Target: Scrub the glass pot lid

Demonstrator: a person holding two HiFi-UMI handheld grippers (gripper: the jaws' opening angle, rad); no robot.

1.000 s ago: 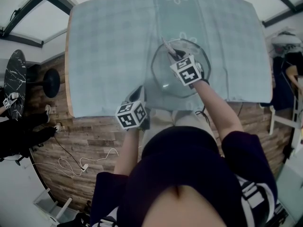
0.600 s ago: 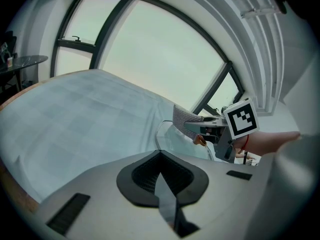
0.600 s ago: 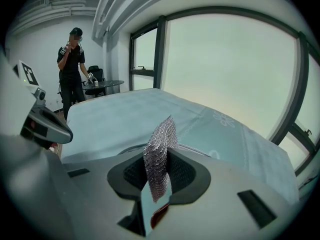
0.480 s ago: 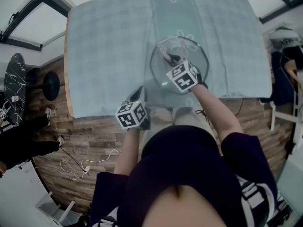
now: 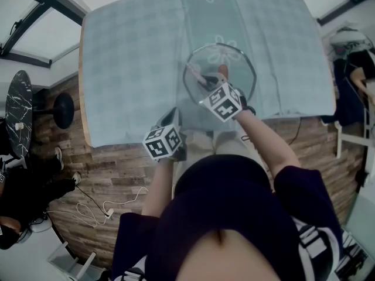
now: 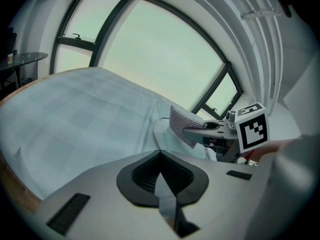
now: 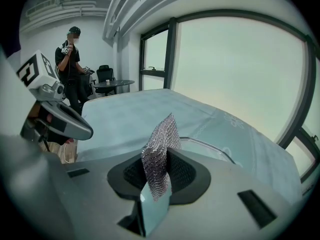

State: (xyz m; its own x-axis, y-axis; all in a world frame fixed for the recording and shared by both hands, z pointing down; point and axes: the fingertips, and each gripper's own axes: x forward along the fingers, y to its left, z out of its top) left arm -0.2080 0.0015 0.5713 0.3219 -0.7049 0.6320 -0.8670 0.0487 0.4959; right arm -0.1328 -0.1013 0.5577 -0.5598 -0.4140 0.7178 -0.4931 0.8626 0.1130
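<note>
Right tool point(image 7: 156, 186), mesh point(image 7: 161, 139) inside lid point(image 5: 231, 66) rim

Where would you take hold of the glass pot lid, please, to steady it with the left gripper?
Likely the left rim, approached low from the left: the glass pot lid lies flat on the tablecloth, and the right gripper with its scrubber covers the near middle.

A pale blue-green checked cloth point(image 5: 135, 57) with white flower motifs lies under a clear glass lid point(image 5: 233, 63). The woven mesh scrubber point(image 7: 160, 134) is silver-grey. The grey left tongs point(image 6: 160, 156) and right tongs point(image 7: 159, 174) carry black-and-white square markers. The floor point(image 5: 111, 168) is brown wood planks.
</note>
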